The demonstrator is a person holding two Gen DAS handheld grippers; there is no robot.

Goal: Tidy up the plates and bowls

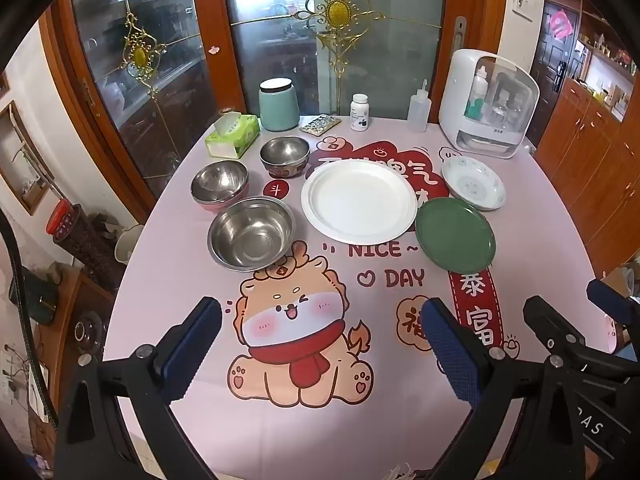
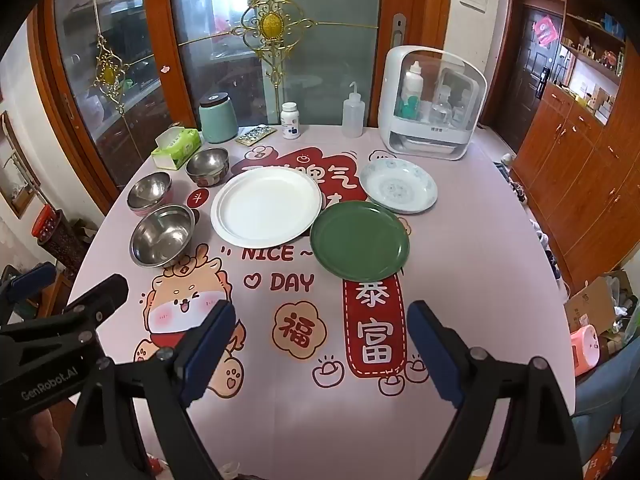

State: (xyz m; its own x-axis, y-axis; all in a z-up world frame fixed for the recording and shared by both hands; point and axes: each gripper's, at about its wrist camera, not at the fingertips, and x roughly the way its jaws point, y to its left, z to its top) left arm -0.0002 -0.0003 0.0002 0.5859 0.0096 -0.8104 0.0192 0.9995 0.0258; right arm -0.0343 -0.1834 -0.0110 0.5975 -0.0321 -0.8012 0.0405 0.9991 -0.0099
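3 round steel bowls sit on the left of the table (image 1: 280,432): a wide shallow one (image 1: 251,233) nearest, a deeper one (image 1: 220,185) behind it with a pink outside, and a small one (image 1: 285,156) farthest back with a printed band on its wall. All 3 are shiny inside and stand apart, close together.

To their right lie 3 round plates. The white plate (image 1: 359,201) is the largest, matte, with a broad flat rim. The green plate (image 1: 455,234) is glossy and smooth, just right of it and nearer; in the right wrist view their rims look touching or nearly so. The patterned plate (image 1: 473,183) is deeper, pale with blue-green speckled flowers, behind the green one.

The table wears a smooth pink cloth printed with a cartoon dog and red panels. At the back stand a tissue box (image 1: 233,135), a teal jar (image 1: 278,105), a blister pack (image 1: 320,124), a pill bottle (image 1: 360,112), a squeeze bottle (image 1: 419,109) and a white cabinet (image 1: 486,103) with a clear door.

The left gripper (image 1: 320,346) and right gripper (image 2: 320,340) hover over the near cloth, jaws spread wide, textured blue pads holding nothing.
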